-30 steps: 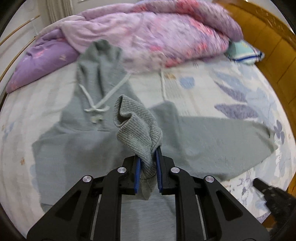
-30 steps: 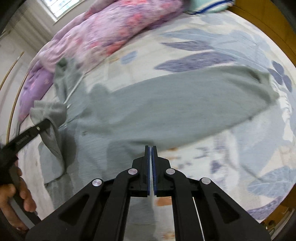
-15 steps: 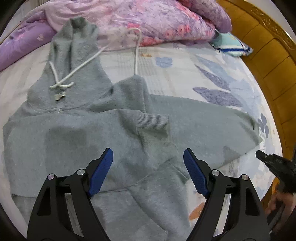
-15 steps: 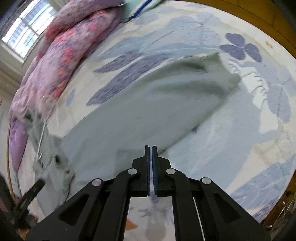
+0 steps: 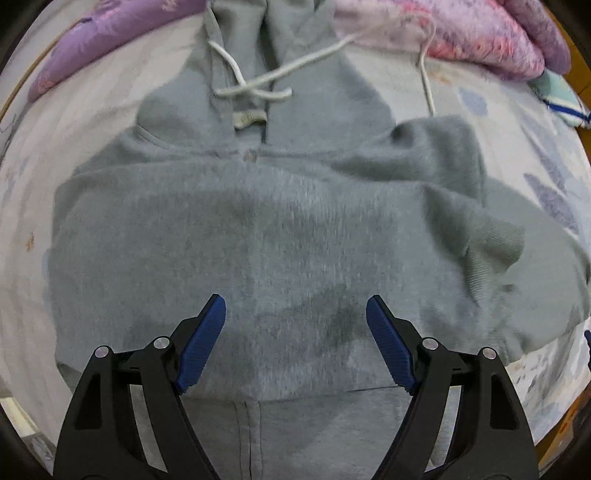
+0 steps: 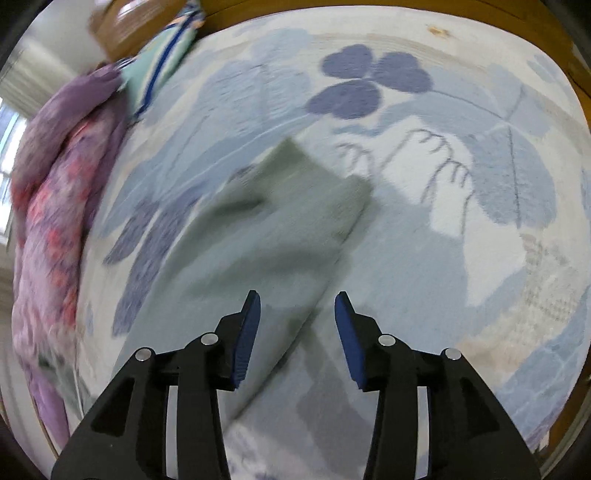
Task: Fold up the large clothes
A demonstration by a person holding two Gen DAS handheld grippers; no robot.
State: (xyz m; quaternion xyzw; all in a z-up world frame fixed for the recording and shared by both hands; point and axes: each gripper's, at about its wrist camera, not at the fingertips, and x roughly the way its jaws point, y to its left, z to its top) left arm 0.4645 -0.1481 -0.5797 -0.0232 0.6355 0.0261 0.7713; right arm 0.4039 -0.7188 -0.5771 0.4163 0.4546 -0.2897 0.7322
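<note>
A grey hoodie [image 5: 236,229] lies flat on the bed, hood and white drawstrings [image 5: 255,83] at the far end. One sleeve is folded across its chest, with the ribbed cuff [image 5: 491,251] at the right. My left gripper [image 5: 295,336] is open and empty just above the chest. The other sleeve [image 6: 258,236] stretches out over the sheet in the right wrist view. My right gripper [image 6: 297,334] is open and empty, its fingers astride that sleeve's lower edge, short of the cuff.
A purple and pink floral duvet [image 5: 461,33] is bunched at the head of the bed, also in the right wrist view [image 6: 55,192]. A striped pillow [image 6: 162,59] lies by the wooden bed frame [image 6: 369,7]. The sheet [image 6: 461,258] has a blue leaf print.
My left gripper let go of the sleeve cuff, which now lies across the chest, and moved left over the body. My right gripper moved along the outstretched sleeve towards its cuff and opened.
</note>
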